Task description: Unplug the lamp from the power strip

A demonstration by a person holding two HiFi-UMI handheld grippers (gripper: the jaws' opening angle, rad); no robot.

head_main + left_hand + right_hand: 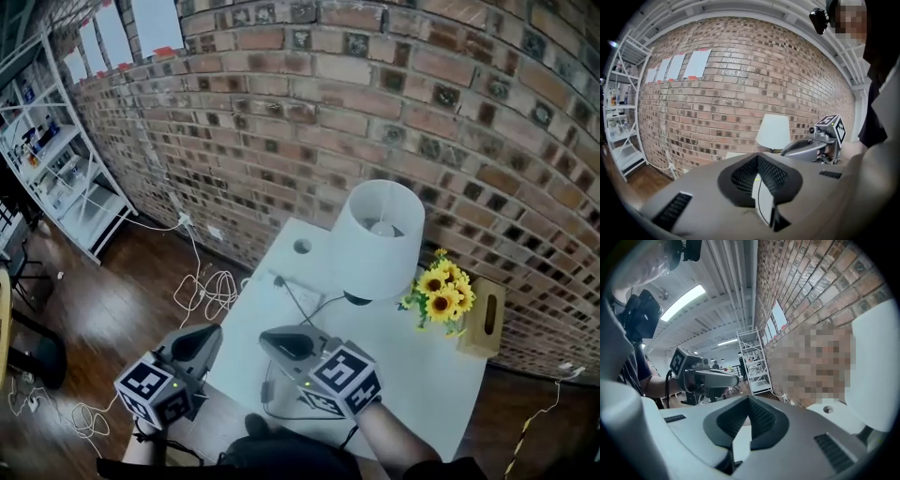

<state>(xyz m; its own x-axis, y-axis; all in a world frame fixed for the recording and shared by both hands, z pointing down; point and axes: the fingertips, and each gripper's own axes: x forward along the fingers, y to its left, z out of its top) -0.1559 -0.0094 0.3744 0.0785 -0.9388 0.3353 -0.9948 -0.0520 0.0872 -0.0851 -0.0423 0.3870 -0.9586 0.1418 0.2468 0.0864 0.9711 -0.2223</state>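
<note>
Grey plastic tools hang by the table's (422, 375) near left edge: the left gripper (208, 334) and the right gripper (272, 338) each have their jaws pressed together on nothing. Farther on, left of the lamp (377, 239), lies the white power strip (302, 291), with what looks like the plug (278, 279) at its left end, though it shows small. The plug likely sits tight. Pinch its stiff body, not the limp cord (317, 306), and pin down the light strip.

On your counter (412, 375), sunflowers (441, 292) sit just beside a wooden box (483, 319). Brick wall (375, 94) behind; white shelf rack (66, 178) to your left.
</note>
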